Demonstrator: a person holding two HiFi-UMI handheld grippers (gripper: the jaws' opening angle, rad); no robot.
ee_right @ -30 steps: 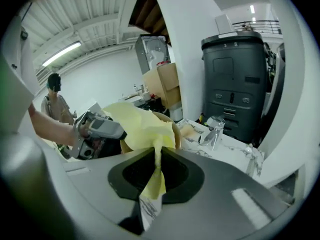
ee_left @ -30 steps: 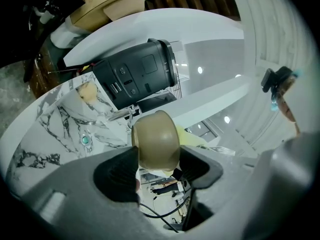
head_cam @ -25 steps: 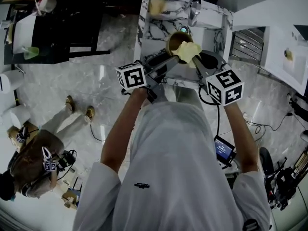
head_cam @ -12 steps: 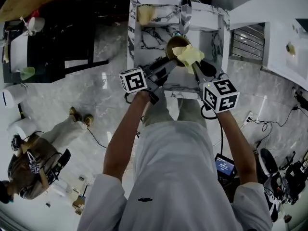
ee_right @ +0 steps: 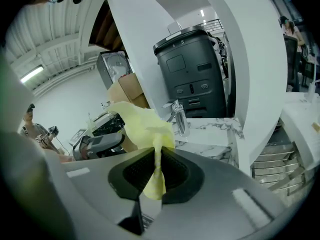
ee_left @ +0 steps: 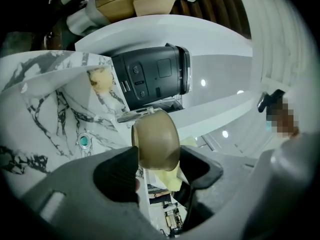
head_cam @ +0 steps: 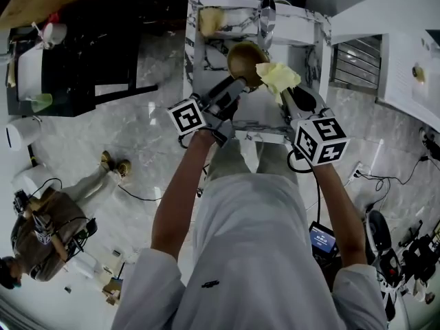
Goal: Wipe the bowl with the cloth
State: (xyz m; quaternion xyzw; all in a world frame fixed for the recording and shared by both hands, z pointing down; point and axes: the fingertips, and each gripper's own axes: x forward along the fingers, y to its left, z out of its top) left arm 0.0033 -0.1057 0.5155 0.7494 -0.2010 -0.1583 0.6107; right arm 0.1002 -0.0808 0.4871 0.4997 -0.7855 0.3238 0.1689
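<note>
Gripping bowl (head_cam: 245, 59) in left gripper (head_cam: 236, 86) jaws above worktop (head_cam: 210, 45); pinching cloth (head_cam: 278, 78) in right gripper (head_cam: 284, 93) jaws, beside the rim. Press cloth inside, sweep round the wall, hold bowl steady.

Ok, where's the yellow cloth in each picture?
Head view: cloth top middle, beside the bowl.
Left gripper view: cloth bottom middle, below the bowl.
Right gripper view: cloth centre, pinched by the right tool.
Shared landmark: the marble sink.
</note>
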